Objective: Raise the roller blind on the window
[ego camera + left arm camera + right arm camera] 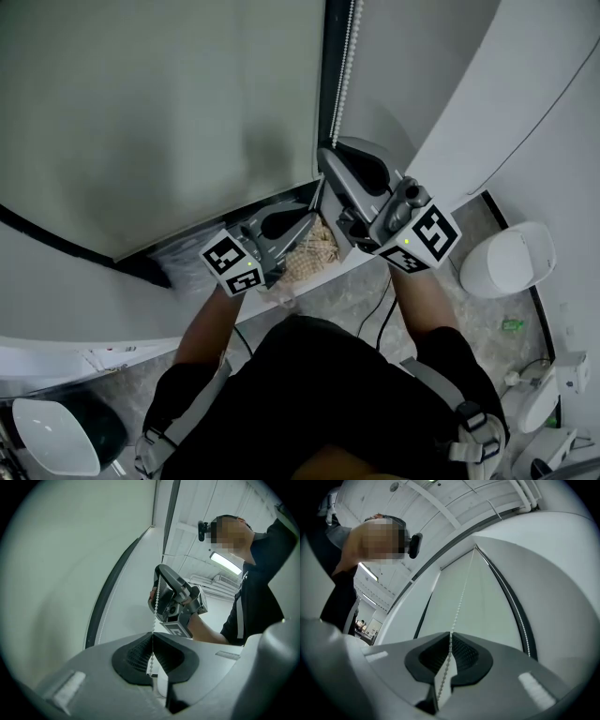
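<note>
1. Both your tongs are clenched on the bead chain (349, 56). The left gripper (152, 641) pinches it low down. The right gripper (450, 641) pinches the same strand higher up, just above the left.
2. The chain hangs down the dark window frame (328, 75) at the right edge of the roller blind (159, 112). It runs taut from the right gripper up toward the top of the blind.
3. By my reading you are mid-haul, hand over hand. The blind's grey cloth fills the window in every view, so most of the raising looks left to do. I cannot tell how far its lower edge has come up, since the wide-angle views bend the dark strip near the bottom.
4. The two grippers sit close together on one strand, so watch that they do not knock each other. Both are set on the same strand, which is what you want.
5. Round your feet lie loose cables (380, 319) and a green scrap (511, 325). A white round bin (506, 262) stands to your right. A tan woven thing (314, 248) lies just beneath the grippers. None of these blocks the chain.
</note>
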The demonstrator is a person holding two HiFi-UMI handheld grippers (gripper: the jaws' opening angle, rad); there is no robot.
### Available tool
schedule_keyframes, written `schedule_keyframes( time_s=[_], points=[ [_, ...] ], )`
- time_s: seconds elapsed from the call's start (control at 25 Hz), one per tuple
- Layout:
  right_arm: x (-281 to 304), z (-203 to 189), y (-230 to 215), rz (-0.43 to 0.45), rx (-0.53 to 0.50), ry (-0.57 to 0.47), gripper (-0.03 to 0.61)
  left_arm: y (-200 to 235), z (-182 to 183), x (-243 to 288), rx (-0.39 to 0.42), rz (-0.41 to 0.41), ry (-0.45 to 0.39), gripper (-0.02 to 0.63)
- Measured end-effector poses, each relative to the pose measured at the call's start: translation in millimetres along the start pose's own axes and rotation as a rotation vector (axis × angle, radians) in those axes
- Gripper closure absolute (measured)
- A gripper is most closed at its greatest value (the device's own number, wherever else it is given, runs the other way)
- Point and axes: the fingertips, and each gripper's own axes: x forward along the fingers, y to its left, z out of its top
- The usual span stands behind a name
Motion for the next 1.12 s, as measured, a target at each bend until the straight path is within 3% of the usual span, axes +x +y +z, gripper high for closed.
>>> schedule_keyframes(
  time_s=[0.12, 0.28, 0.4, 0.52, 0.56, 0.6, 0.68, 0.84, 1.0, 1.12],
  points=[
    [-14, -18, -6, -0.027, 0.018, 0.027, 0.561, 6, -23, 8, -0.015, 0.004, 0.042, 0.603],
    [-43, -62, -5, -0.055, 0.068, 0.098, 0.561, 11, -82, 11, -0.048, 0.009, 0.153, 0.603],
    [-73, -113, 6, -0.065, 0.116, 0.190, 0.561, 13, -143, 5, -0.111, 0.018, 0.301, 0.603],
    [-100, -158, 20, -0.069, 0.158, 0.275, 0.561, 4, -195, -13, -0.116, -0.011, 0.453, 0.601],
    [-106, -164, 22, -0.074, 0.159, 0.285, 0.561, 0, -200, -18, -0.108, -0.025, 0.464, 0.593],
    [-110, -166, 21, -0.083, 0.147, 0.294, 0.561, -1, -197, -21, -0.101, -0.033, 0.448, 0.526],
    [-113, -164, 16, -0.099, 0.108, 0.312, 0.561, 4, -169, -23, -0.100, -0.026, 0.351, 0.467],
    [-115, -160, 11, -0.103, 0.101, 0.313, 0.561, 19, -56, -8, -0.072, -0.036, 0.080, 0.463],
    [-117, -158, 11, -0.114, 0.114, 0.296, 0.561, -3, 61, 30, 0.034, -0.179, -0.111, 0.463],
    [-114, -157, 13, -0.114, 0.105, 0.292, 0.561, -19, 115, 57, 0.133, -0.270, -0.160, 0.462]
  ],
)
